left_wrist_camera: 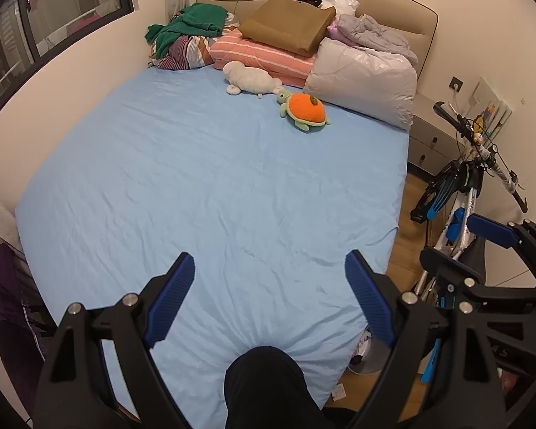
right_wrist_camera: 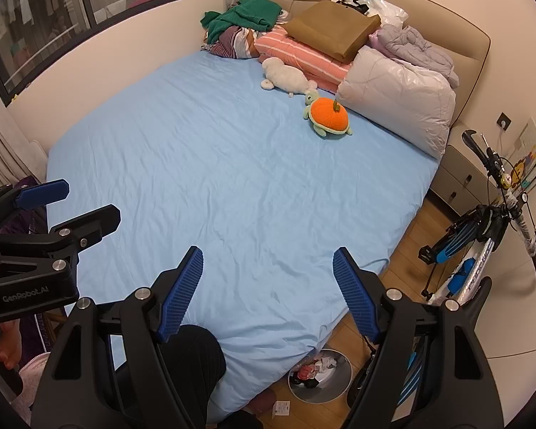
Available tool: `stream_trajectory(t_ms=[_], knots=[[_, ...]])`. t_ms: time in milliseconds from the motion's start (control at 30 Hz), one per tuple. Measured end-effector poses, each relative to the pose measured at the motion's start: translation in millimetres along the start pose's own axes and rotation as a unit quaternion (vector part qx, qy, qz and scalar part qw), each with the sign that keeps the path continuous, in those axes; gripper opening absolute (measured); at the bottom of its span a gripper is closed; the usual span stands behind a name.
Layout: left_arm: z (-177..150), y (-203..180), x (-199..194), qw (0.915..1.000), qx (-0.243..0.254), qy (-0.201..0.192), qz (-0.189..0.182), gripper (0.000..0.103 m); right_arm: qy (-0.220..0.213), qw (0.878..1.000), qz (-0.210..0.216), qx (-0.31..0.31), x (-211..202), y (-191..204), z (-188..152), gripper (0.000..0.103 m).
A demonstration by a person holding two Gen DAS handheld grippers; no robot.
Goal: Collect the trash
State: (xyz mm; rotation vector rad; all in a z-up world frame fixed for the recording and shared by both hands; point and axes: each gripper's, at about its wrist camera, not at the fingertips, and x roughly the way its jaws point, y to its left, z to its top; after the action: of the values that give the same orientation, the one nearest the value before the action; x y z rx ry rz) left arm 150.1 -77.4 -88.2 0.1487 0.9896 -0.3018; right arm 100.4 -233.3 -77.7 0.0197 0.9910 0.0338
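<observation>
A round grey trash bin [right_wrist_camera: 319, 380] with crumpled paper and wrappers inside stands on the wood floor at the bed's near right corner; part of it shows in the left wrist view [left_wrist_camera: 370, 359]. A small white paper scrap [right_wrist_camera: 281, 408] lies on the floor beside it, also in the left wrist view [left_wrist_camera: 338, 391]. My left gripper [left_wrist_camera: 269, 279] is open and empty above the foot of the bed. My right gripper [right_wrist_camera: 268, 271] is open and empty, held to the right of the left one.
The blue-sheeted bed [right_wrist_camera: 232, 164] carries a turtle plush [right_wrist_camera: 328, 112], a white plush [right_wrist_camera: 289, 79], pillows, folded clothes and bags at the headboard. A bicycle [right_wrist_camera: 482, 228] leans by the right wall. A dark knee [left_wrist_camera: 264, 386] presses the bed's edge.
</observation>
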Motion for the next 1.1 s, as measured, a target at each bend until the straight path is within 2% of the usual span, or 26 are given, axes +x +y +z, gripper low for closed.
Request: stream_trajectory(t_ms=[267, 633, 800, 900, 1100], knots=[[-0.8, 1.1, -1.5, 0.9999, 0.0, -0.003, -0.011, 0.086, 0.0, 1.0, 0.0, 0.0, -0.3, -0.5, 0.4, 0.073], [-2.1, -1.6, -3.7, 0.9998, 0.009, -0.016, 0.002, 0.086, -0.001, 1.0, -0.001, 0.0, -1.0, -1.3, 1.1, 0.073], [-1.9, -1.4, -6.9, 0.9992, 0.012, -0.03, 0.022, 0.086, 0.0, 1.0, -0.003, 0.002, -1.4, -2.6, 3.0, 0.073], [-1.2, -0.6, -8.1, 0.9992, 0.008, -0.032, 0.023, 0.083, 0.0, 1.0, -0.006, 0.005, -2.9, -4.6, 6.8, 0.073], [-1.1, 0.1, -9.2, 0.9993, 0.012, -0.029, 0.019, 0.083, -0.001, 1.0, -0.007, 0.005, -3.8, -5.7, 8.4, 0.073]])
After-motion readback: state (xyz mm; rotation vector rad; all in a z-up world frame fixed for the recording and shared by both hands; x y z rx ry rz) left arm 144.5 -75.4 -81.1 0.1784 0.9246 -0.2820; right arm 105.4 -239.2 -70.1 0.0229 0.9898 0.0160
